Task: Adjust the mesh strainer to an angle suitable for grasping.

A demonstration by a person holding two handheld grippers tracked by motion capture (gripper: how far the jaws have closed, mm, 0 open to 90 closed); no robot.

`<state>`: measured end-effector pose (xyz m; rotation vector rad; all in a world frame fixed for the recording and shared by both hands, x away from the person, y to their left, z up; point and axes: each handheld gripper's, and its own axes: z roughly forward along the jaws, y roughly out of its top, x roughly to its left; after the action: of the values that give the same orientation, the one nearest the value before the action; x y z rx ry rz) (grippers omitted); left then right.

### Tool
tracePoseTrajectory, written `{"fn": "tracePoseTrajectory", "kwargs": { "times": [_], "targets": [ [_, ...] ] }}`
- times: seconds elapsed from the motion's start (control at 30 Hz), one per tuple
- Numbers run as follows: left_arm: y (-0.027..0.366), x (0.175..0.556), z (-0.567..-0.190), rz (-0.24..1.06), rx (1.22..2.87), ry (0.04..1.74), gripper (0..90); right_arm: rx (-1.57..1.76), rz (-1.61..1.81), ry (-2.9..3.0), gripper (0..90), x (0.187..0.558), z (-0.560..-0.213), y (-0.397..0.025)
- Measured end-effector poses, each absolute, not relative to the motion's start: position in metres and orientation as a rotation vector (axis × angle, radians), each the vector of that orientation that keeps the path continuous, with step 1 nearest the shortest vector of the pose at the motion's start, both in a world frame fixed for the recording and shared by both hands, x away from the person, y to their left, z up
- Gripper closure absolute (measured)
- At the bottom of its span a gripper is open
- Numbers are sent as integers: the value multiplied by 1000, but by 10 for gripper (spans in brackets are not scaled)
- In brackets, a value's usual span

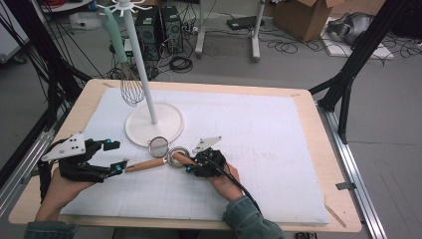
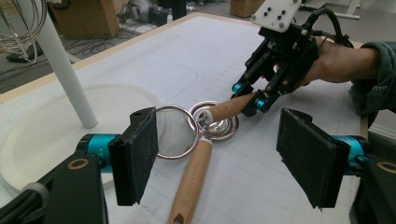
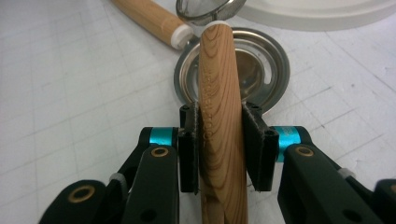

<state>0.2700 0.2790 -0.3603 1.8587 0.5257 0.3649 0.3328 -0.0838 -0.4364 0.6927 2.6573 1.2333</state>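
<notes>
Two wooden-handled tools lie near the table's (image 1: 298, 107) front edge in the high view: the right gripper (image 1: 191, 162) is clamped on the ladle (image 1: 178, 157) handle, the strainer (image 1: 149, 162) handle pointing left toward the left gripper (image 1: 115, 155). In the left gripper view, its jaws stand apart with the strainer handle (image 2: 191, 182) running straight ahead between them. In the right gripper view, the pads (image 3: 189, 140) squeeze the ladle handle (image 3: 219, 116), its bowl ahead.

Right gripper (image 1: 190, 164) clamping ladle handle (image 1: 182, 159)

A whisk (image 1: 130, 84) hangs from a white stand (image 1: 149, 94) on the table (image 1: 308, 164).
</notes>
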Motion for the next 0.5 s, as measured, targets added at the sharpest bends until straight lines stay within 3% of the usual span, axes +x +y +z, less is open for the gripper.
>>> {"fn": "tracePoseTrajectory", "kwargs": {
  "times": [0.5],
  "targets": [
    [279, 271, -362, 356, 1860, 527, 298, 687, 1133, 2681, 683, 333, -440, -80]
  ]
}}
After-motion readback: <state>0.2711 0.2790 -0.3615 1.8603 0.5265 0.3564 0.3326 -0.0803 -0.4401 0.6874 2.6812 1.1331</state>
